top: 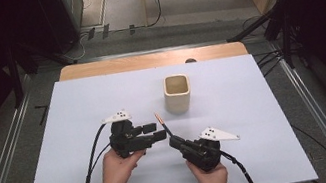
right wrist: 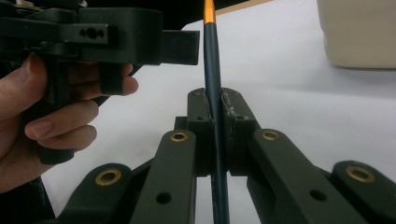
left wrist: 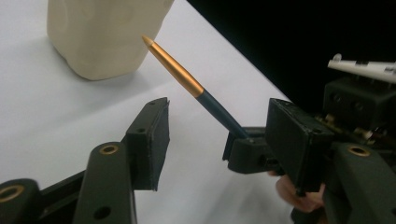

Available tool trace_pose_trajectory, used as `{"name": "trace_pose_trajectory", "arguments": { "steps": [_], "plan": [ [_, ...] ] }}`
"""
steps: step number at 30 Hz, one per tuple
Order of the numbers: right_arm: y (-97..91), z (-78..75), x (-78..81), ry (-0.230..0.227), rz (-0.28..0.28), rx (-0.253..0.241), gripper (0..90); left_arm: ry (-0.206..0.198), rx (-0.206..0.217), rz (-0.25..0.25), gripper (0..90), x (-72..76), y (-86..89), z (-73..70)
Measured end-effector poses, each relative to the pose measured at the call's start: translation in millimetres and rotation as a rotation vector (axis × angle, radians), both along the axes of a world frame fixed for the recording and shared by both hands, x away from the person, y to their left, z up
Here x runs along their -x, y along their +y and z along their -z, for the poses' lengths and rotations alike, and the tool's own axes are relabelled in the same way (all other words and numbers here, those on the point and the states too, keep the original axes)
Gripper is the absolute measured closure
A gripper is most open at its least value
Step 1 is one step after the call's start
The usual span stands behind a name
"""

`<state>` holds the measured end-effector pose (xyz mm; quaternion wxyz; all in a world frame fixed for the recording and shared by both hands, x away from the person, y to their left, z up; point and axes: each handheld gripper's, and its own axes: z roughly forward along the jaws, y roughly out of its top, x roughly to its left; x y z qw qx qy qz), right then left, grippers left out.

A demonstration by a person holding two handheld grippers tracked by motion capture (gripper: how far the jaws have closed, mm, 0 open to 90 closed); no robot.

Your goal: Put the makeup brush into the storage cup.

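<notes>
Your right tool [top: 174, 142] is clenched on a slim, tapered blue-and-gold pen [top: 162, 122]. Your left tool [top: 154, 131] is released just beside it, with wide bare white counter [top: 255, 105] around the squarish matte cream cup [top: 177, 93].

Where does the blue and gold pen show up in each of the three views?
High view: pen at centre, held by right claw.
Left gripper view: pen slanting up-left at centre.
Right gripper view: pen upright, centre.
Shared landmark: cream cup beyond its tip.

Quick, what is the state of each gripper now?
Left gripper: open, jaws apart, holding nothing.
Right gripper: closed on the pen, which points toward the cup.
</notes>
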<state>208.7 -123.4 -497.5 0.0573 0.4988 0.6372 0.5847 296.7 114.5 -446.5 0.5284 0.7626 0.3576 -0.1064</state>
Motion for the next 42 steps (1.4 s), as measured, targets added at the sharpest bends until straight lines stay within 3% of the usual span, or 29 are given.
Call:
{"name": "trace_pose_trajectory", "arguments": {
  "steps": [3,24,36,42],
  "plan": [
    [1.0,-0.4,-0.4,-0.004,0.002,-0.005,84.2,0.032,0.020,-0.014,43.2,-2.5,0.2,2.7],
    [8.1,-1.9,-1.6,-0.016,-0.010,-0.009,84.2,0.099,0.093,-0.039,53.5,-9.3,-3.2,9.1],
    [14.0,-1.0,-1.3,-0.015,-0.025,-0.002,84.1,0.104,0.101,-0.041,70.6,-8.1,-5.8,8.8],
    [15.2,-0.1,-1.6,-0.006,-0.031,0.001,84.2,0.130,0.114,-0.033,76.1,-9.2,-4.8,10.0]
  ]
}}
